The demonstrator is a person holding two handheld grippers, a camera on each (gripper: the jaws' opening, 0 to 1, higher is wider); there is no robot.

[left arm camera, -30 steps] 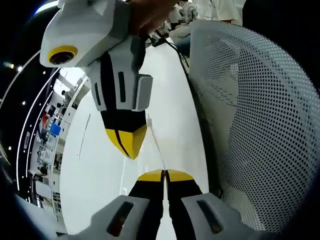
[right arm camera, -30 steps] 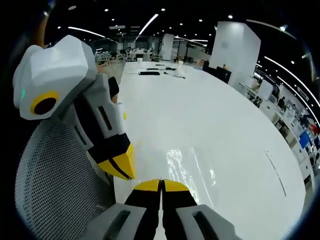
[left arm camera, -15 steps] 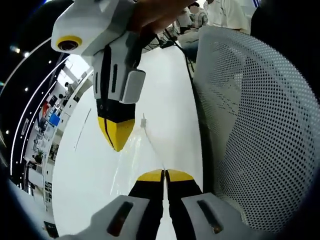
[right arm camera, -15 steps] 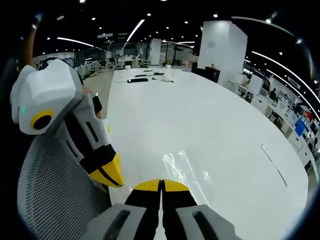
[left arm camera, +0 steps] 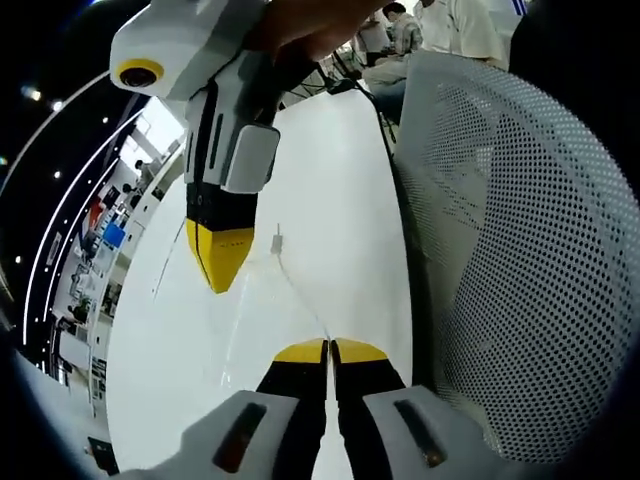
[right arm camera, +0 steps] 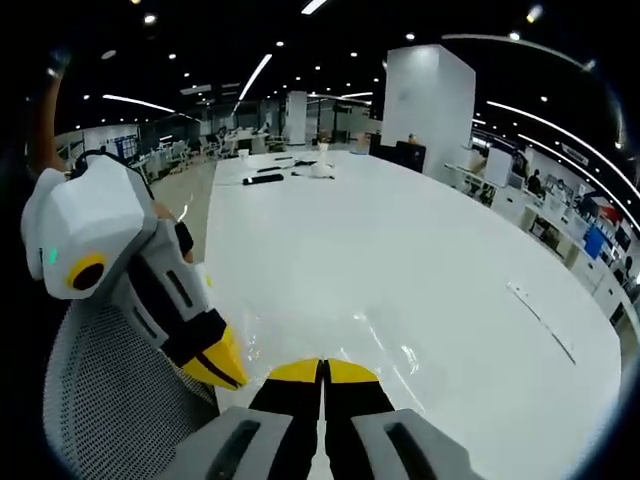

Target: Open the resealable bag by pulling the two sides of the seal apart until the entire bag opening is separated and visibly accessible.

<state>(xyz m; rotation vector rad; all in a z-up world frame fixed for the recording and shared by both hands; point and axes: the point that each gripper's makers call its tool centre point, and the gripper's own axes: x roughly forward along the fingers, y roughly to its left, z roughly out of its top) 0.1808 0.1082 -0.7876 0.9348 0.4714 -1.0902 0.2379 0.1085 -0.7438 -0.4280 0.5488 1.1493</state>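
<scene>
A clear resealable bag (left arm camera: pixel 262 300) hangs between my two grippers above the white table (left arm camera: pixel 340 170). Its seal edge runs as a thin line from a small tab (left arm camera: pixel 277 241) down into my left gripper (left arm camera: pixel 328 346), whose jaws are shut on that edge. The right gripper (left arm camera: pixel 218 268) comes in from the upper left, its yellow tip closed at the bag's other side. In the right gripper view the glossy bag film (right arm camera: pixel 375 340) lies just above my right gripper (right arm camera: pixel 322 366), which is shut on it. The left gripper (right arm camera: pixel 226 369) sits close beside it.
A white mesh chair back (left arm camera: pixel 520 250) stands along the table's edge, also at the lower left in the right gripper view (right arm camera: pixel 110 400). Seated people (left arm camera: pixel 440 25) are at the far end. Small dark items (right arm camera: pixel 263 178) lie far down the long table (right arm camera: pixel 430 250).
The two grippers have drawn apart: in the left gripper view the right gripper has shifted left and away. The bag film between them now spreads wider. Both stay shut.
</scene>
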